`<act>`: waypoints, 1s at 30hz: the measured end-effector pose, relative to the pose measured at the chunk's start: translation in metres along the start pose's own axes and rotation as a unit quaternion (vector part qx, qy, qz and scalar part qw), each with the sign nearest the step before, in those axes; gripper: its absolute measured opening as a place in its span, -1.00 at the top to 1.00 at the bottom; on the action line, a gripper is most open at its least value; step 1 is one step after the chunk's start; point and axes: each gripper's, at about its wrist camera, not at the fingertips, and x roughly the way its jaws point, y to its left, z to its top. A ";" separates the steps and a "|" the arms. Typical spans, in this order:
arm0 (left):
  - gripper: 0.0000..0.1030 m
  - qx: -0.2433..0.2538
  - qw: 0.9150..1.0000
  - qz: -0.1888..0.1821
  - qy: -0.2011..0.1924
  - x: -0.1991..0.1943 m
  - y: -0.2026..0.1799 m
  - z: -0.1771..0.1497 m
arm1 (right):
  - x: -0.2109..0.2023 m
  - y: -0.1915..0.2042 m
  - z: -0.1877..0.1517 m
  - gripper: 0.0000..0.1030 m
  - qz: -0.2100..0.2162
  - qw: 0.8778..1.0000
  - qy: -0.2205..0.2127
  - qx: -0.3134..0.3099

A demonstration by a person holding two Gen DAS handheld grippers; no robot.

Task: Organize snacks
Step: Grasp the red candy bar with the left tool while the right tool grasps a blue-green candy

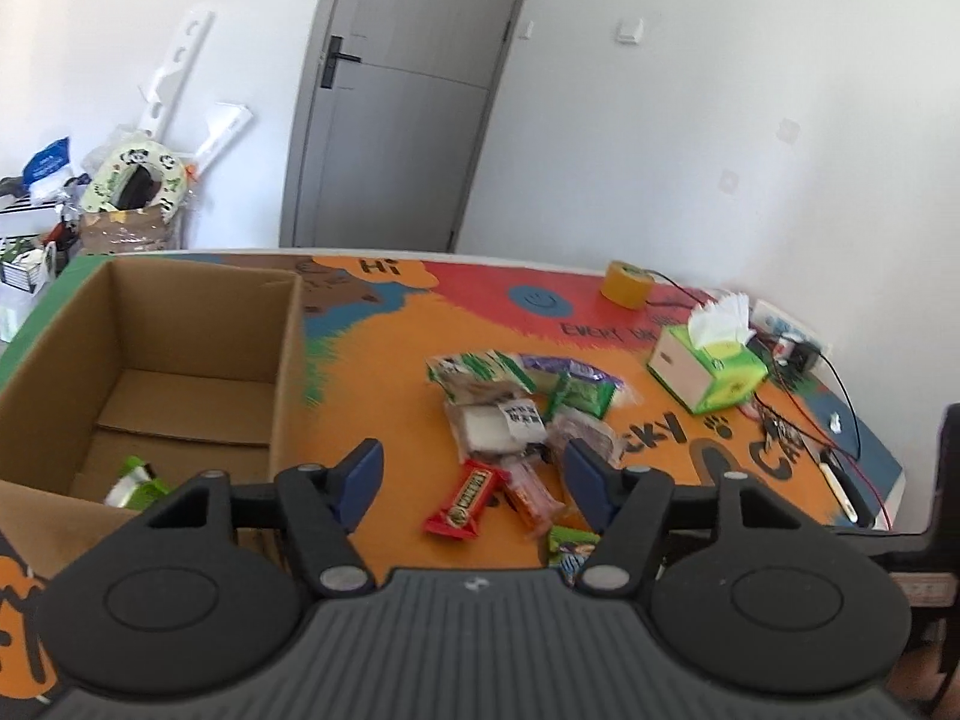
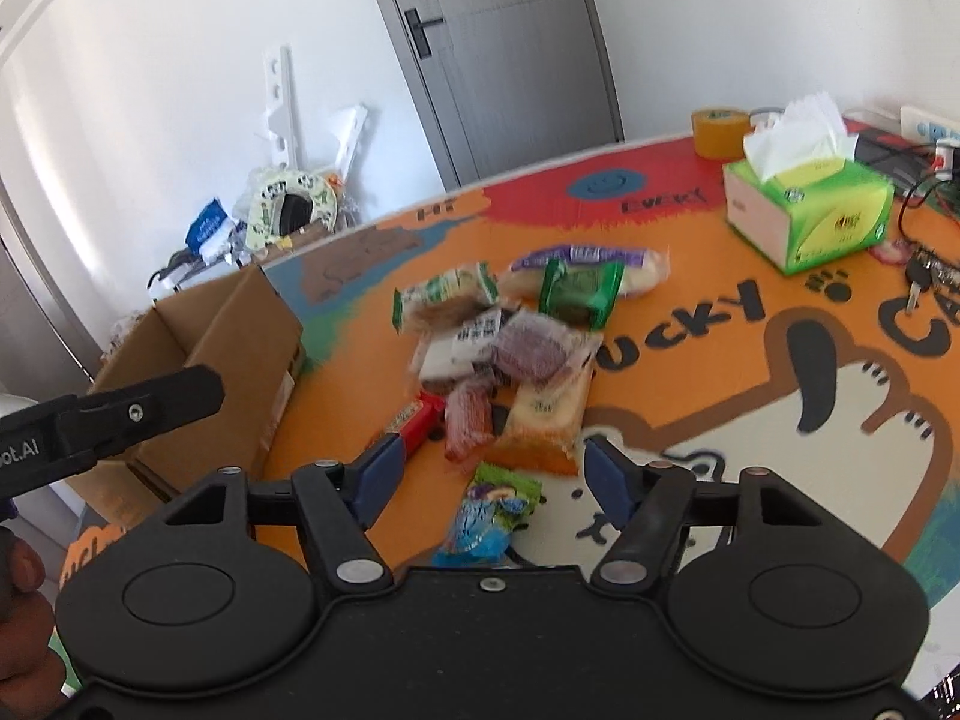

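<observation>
I count one cardboard box [image 1: 180,324], open at the top, at the left of the table [image 1: 384,396], with a single green-and-white packet [image 1: 135,483] lying in its near corner. The rest of the snacks sit in one loose pile [image 2: 510,348] on the orange part of the tablecloth, to the right of the box. In the right wrist view I make out about ten pieces there, though motion blur keeps me from an exact count:

- one purple-banded bread roll [image 2: 591,267] at the far edge
- one dark green square packet [image 2: 579,291] lying partly over it
- one green-and-white bread packet [image 2: 447,300]
- one white-labelled packet [image 2: 459,348]
- one clear packet with a purple-brown filling [image 2: 540,351]
- one pale sliced-bread packet [image 2: 543,420]
- one pinkish-red clear packet [image 2: 468,423]
- one red bar [image 2: 414,417]
- one blue-and-green packet [image 2: 489,513] lying apart from the pile, nearest my right gripper [image 2: 489,480]

Both grippers are empty. My left gripper [image 1: 474,474] has its blue pads spread wide, hovering above the red bar [image 1: 465,501] just right of the box. The right gripper's fingers are likewise spread, framing the blue-and-green packet.

Beyond the pile I see one green tissue box [image 2: 807,213] and one roll of yellow tape [image 2: 720,132].
</observation>
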 end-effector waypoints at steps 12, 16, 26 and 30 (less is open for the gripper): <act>-0.14 0.004 0.999 -0.011 0.038 0.031 -0.006 -0.007 | 0.042 -0.005 -0.017 0.38 0.018 0.999 0.046 0.008; -0.14 0.005 0.999 -0.006 0.051 0.048 -0.008 -0.007 | 0.041 -0.019 -0.013 0.51 0.028 0.998 0.048 0.025; -0.13 0.008 0.997 0.008 0.076 0.089 -0.013 -0.010 | 0.021 -0.053 -0.006 0.53 0.000 0.998 0.029 0.047; -0.08 0.007 0.996 0.019 0.084 0.101 -0.011 -0.012 | 0.020 -0.062 -0.003 0.53 -0.012 0.998 0.021 0.054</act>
